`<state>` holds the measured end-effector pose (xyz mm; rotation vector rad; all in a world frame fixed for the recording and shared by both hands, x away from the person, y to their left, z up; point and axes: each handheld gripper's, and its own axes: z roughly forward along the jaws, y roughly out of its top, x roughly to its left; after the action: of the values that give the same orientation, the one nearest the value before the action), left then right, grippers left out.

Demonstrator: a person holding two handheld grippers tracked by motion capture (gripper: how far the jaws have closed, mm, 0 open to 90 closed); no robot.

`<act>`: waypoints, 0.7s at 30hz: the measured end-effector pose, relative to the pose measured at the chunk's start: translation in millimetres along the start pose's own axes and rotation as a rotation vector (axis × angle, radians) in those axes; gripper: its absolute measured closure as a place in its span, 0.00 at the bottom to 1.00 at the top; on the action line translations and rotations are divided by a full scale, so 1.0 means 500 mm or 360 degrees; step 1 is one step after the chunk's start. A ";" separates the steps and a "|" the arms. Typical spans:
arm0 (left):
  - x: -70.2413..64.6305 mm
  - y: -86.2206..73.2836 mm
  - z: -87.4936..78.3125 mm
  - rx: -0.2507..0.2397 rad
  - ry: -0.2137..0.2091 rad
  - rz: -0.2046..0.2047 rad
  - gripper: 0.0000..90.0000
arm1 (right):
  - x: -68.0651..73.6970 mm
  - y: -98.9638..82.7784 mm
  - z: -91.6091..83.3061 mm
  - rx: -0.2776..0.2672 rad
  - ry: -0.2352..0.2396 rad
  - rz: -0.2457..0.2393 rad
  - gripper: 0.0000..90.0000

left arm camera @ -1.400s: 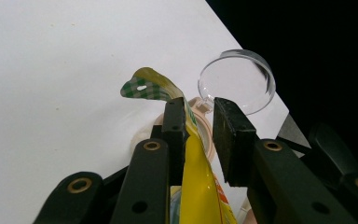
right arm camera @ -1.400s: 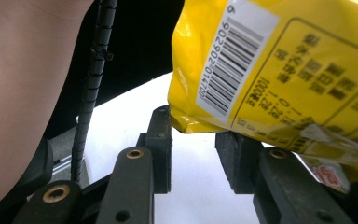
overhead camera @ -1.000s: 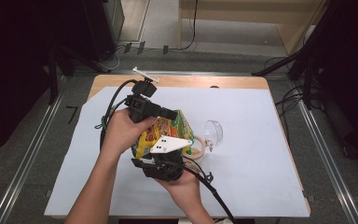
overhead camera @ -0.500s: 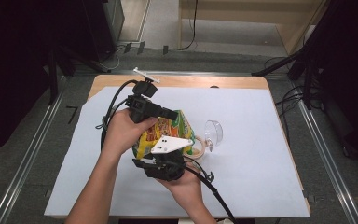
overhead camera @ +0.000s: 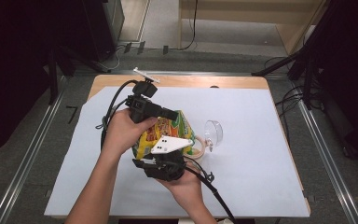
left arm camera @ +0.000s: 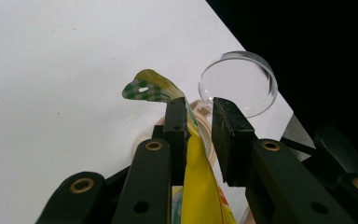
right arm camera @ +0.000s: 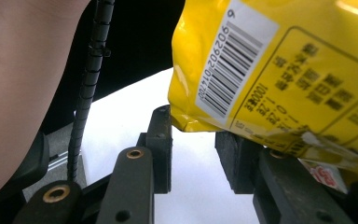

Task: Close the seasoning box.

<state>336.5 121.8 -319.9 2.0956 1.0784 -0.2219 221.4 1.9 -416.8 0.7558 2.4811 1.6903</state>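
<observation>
A yellow snack bag (overhead camera: 168, 130) is held up over the white sheet between both hands. My left gripper (overhead camera: 175, 115) comes in from the upper left. In the left gripper view (left arm camera: 198, 109) its jaws stand close around the bag's neck (left arm camera: 200, 186), below the curled green-checked top edge. My right gripper (overhead camera: 157, 157) sits under the bag's near side. In the right gripper view (right arm camera: 193, 123) a gap shows between its jaws, and the bag's barcoded bottom corner (right arm camera: 284, 56) lies over one fingertip. A small round jar (overhead camera: 199, 148) stands just past the bag's top.
A clear round lid (overhead camera: 213, 132) lies beside the jar, also seen ahead of my left jaws (left arm camera: 240, 81). A white sheet (overhead camera: 256, 177) covers the wooden table (overhead camera: 233, 82). Black cables trail from both grippers; the floor and stands surround the table.
</observation>
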 end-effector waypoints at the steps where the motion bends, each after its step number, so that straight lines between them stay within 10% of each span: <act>1: 0.000 0.000 0.000 -0.0001 0.0002 0.0000 0.84 | 0.000 0.000 0.000 -0.0001 0.0000 0.0000 0.76; 21: 0.001 0.000 0.001 0.0010 -0.0014 -0.0007 0.84 | 0.002 0.000 -0.001 0.0002 -0.0007 -0.0001 0.76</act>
<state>337.1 121.7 -320.5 2.0958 1.0786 -0.2370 220.3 2.0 -416.3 0.7579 2.4795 1.6846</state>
